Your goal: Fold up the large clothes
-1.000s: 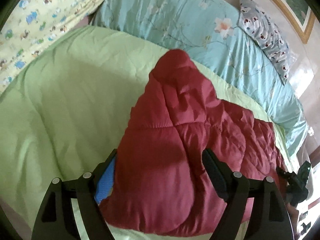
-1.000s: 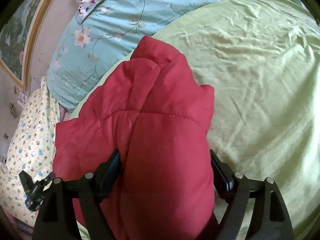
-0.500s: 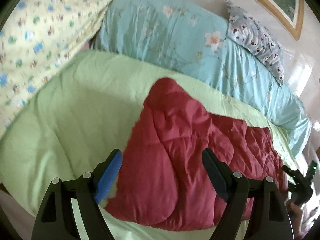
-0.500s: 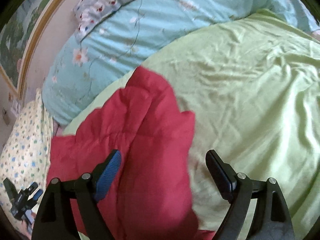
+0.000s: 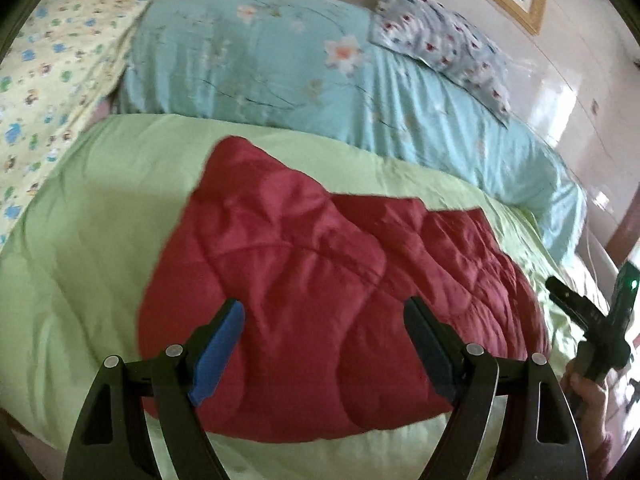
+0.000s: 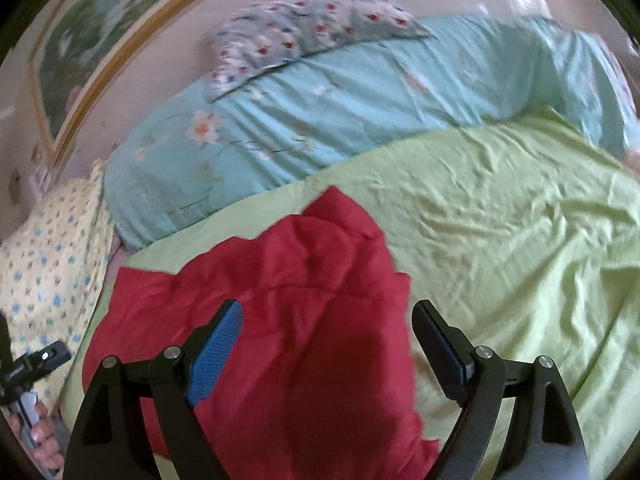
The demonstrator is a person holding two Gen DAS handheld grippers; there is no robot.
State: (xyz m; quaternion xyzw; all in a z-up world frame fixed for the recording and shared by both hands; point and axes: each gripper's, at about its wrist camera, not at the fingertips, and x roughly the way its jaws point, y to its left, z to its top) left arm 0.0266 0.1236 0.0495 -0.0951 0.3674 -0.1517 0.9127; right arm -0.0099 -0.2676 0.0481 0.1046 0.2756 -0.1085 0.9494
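A red quilted padded garment point(image 5: 320, 288) lies folded in a bundle on the light green bedspread point(image 5: 92, 240). It also shows in the right wrist view point(image 6: 288, 320). My left gripper point(image 5: 324, 344) is open and empty, held above the garment's near edge. My right gripper point(image 6: 328, 344) is open and empty, above the garment's right part. Neither touches the cloth. The right gripper appears at the far right of the left wrist view point(image 5: 592, 320), and the left gripper at the lower left of the right wrist view point(image 6: 32, 364).
A turquoise floral duvet point(image 5: 300, 68) lies rolled along the back of the bed, with a grey patterned pillow point(image 5: 440, 36) on it. A yellow printed blanket point(image 5: 48, 92) lies at the left. A framed picture point(image 6: 92, 52) hangs on the wall.
Both grippers have pulled back and up from the garment, which had been between their jaws. The garment now lies flat on the bedspread, and more of the bed is in view.
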